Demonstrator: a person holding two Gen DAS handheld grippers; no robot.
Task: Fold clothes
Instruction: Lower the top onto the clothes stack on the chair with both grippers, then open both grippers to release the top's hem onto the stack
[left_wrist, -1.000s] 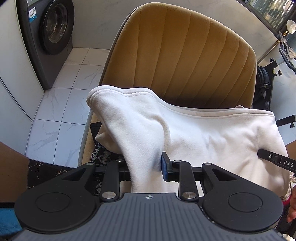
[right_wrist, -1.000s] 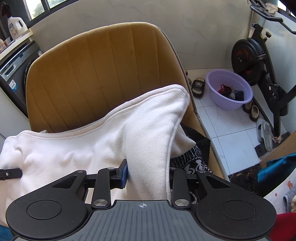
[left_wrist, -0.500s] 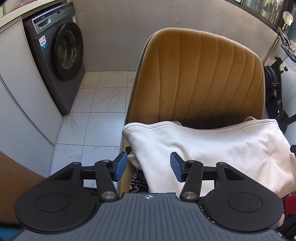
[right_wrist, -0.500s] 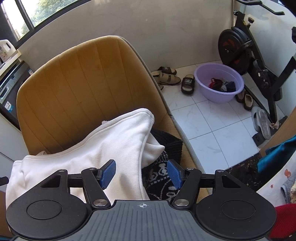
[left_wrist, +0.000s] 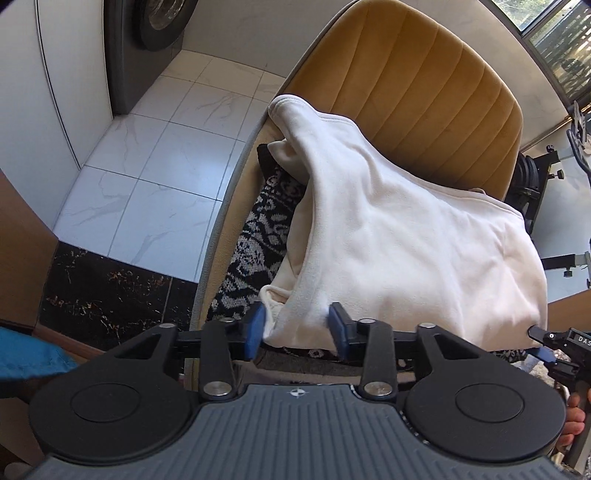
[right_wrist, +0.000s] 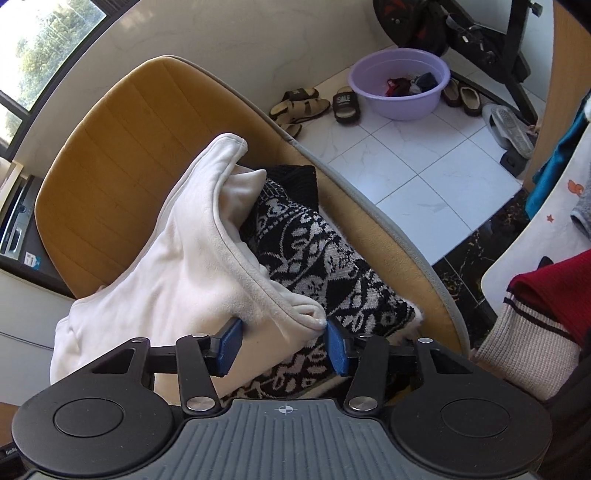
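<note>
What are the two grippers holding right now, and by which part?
The white garment, by its near edge: left gripper on the left corner, right gripper, jaws closing, on the right corner.

Cream sweatshirt, bunched, draped on chair

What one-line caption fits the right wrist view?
Right gripper closing on a cream garment's edge, over a patterned knit on a chair.
</note>
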